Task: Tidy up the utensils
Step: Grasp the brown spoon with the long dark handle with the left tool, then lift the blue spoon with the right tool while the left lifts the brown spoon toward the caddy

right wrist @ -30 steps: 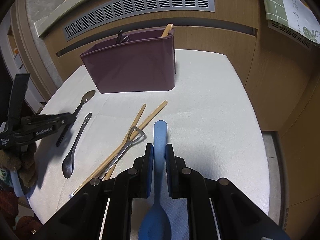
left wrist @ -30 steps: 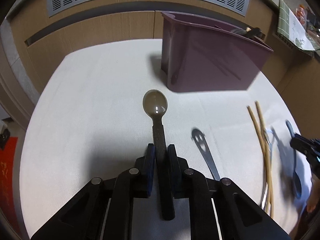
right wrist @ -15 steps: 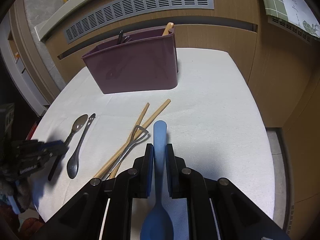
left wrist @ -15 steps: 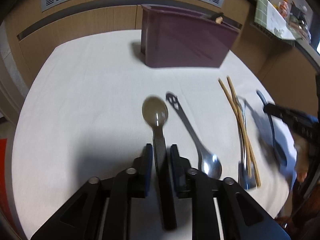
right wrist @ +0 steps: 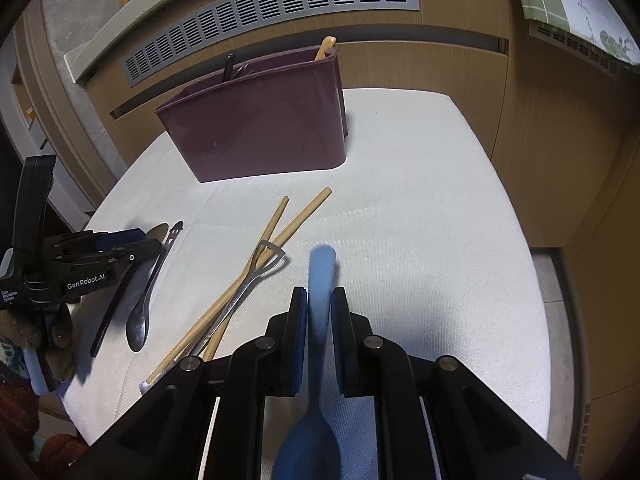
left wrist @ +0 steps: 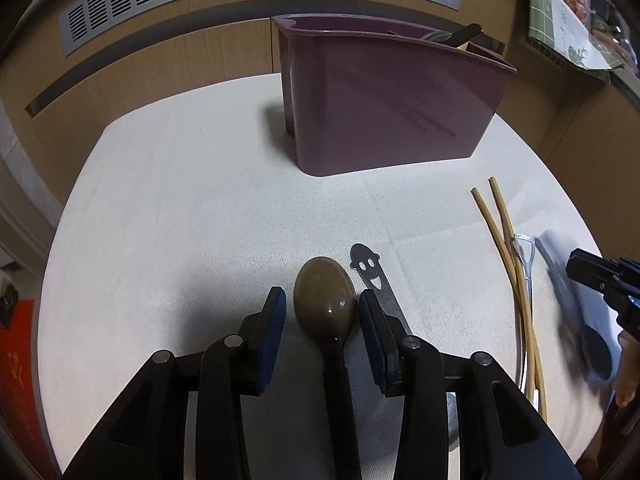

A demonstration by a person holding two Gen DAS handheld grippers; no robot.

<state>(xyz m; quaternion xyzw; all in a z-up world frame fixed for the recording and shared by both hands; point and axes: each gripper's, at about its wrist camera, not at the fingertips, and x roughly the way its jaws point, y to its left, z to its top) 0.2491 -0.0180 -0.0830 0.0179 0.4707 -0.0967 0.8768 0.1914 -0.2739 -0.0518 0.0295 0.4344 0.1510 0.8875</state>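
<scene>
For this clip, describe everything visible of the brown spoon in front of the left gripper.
The brown spoon is dark olive-brown and glossy, looks like plastic, with an oval bowl and a straight, darker, nearly black handle. It lies flat on the white table cloth, bowl up and pointing toward the purple caddy, handle running back under the left gripper. The gripper's jaws have just been opening; the bowl sits between the pads, not pressed. A metal spoon with a smiley cutout lies close beside it.

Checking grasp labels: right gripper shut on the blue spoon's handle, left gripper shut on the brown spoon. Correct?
Not quite. The left gripper is open: in the left wrist view its pads stand clear of the brown spoon lying between them, having just opened. The right gripper is indeed shut on the blue spoon handle.
</scene>
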